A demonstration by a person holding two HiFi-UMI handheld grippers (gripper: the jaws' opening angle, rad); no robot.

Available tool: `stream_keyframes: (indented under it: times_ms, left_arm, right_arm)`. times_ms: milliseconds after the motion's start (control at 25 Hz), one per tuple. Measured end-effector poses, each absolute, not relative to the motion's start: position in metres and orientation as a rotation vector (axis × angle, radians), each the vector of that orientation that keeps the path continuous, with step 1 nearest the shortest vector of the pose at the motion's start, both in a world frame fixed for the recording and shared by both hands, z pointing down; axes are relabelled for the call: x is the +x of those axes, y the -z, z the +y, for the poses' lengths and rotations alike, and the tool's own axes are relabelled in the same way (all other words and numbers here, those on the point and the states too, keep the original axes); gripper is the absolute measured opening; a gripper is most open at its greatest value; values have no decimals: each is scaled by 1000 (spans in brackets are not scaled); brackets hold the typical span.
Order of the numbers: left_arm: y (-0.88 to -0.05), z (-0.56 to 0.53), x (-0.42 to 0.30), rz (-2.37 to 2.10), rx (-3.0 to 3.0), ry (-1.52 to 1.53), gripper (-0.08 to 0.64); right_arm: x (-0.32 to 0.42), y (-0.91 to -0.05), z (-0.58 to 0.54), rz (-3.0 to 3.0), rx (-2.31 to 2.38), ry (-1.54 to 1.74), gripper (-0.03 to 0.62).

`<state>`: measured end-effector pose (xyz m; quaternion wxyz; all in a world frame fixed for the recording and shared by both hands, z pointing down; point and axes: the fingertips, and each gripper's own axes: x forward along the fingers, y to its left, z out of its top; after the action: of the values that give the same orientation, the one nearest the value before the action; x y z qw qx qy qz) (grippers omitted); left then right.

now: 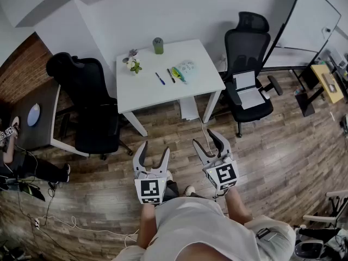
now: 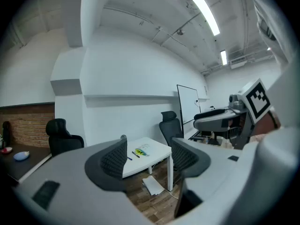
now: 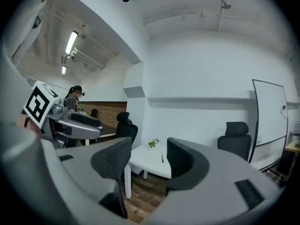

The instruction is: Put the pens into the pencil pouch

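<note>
On the white table (image 1: 147,91) ahead lie a blue pen (image 1: 160,78), a dark pen (image 1: 171,75) and a pale printed pencil pouch (image 1: 186,68) with a yellow-green item (image 1: 177,73) at its left edge. I stand a few steps back from the table on the wooden floor. My left gripper (image 1: 154,151) and right gripper (image 1: 207,138) are held side by side at waist height, both open and empty. In the left gripper view, the table (image 2: 154,151) with pens and pouch (image 2: 143,149) shows between the jaws. The right gripper view shows the table (image 3: 150,165) and one pen (image 3: 162,159).
A green cup (image 1: 157,45) and a small plant (image 1: 134,65) stand at the table's back. Black office chairs flank it, left (image 1: 89,105) and right (image 1: 247,69), the right one with a laptop (image 1: 247,89) on its seat. A whiteboard (image 1: 315,20) stands far right. Cables (image 1: 54,219) trail on the floor.
</note>
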<state>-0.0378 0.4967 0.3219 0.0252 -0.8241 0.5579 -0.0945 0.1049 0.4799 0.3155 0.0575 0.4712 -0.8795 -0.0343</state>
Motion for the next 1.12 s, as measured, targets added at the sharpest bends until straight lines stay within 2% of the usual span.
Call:
stream_keyframes:
  times_ms: [440, 1120]
  left_arm:
    - [-328, 487, -34, 1727, -2536, 270, 288]
    - [-339, 373, -77, 1733, -2535, 294, 313]
  right_arm:
    - [104, -320, 472, -2678, 1406, 107, 236]
    - [70, -331, 361, -2632, 1438, 95, 264]
